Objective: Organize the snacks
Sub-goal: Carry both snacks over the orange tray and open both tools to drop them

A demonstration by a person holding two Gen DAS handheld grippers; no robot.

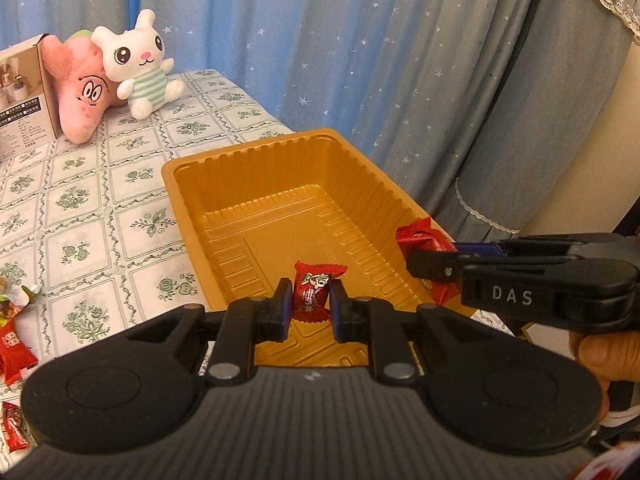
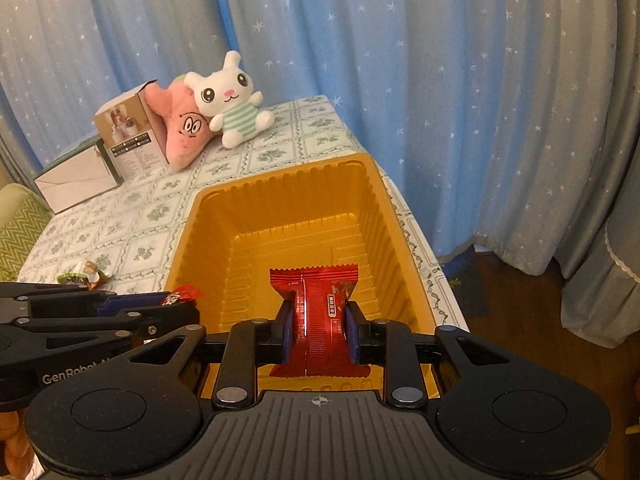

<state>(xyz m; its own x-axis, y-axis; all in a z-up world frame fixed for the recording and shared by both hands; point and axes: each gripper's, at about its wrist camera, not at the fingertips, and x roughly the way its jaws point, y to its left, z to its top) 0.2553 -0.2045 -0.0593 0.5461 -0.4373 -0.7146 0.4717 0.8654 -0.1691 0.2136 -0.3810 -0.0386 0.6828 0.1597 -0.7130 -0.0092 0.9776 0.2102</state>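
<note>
A gold plastic tray (image 1: 208,184) (image 2: 280,200) stands near the table's right edge, with nothing lying on its floor. My left gripper (image 1: 309,304) is shut on a small red wrapped candy (image 1: 314,292) and holds it over the tray's near end. My right gripper (image 2: 319,330) is shut on a larger red snack packet (image 2: 320,312) over the tray's near end. The right gripper shows in the left wrist view (image 1: 424,260) with its packet (image 1: 420,236) at the tray's right rim. The left gripper shows in the right wrist view (image 2: 176,306) with its candy (image 2: 182,294).
More red packets (image 1: 14,348) and a green-wrapped snack (image 2: 82,272) lie on the floral tablecloth (image 1: 100,220) left of the tray. Two plush toys (image 1: 136,64) and boxes (image 2: 128,136) stand at the table's far end. Blue curtains (image 2: 440,100) hang behind.
</note>
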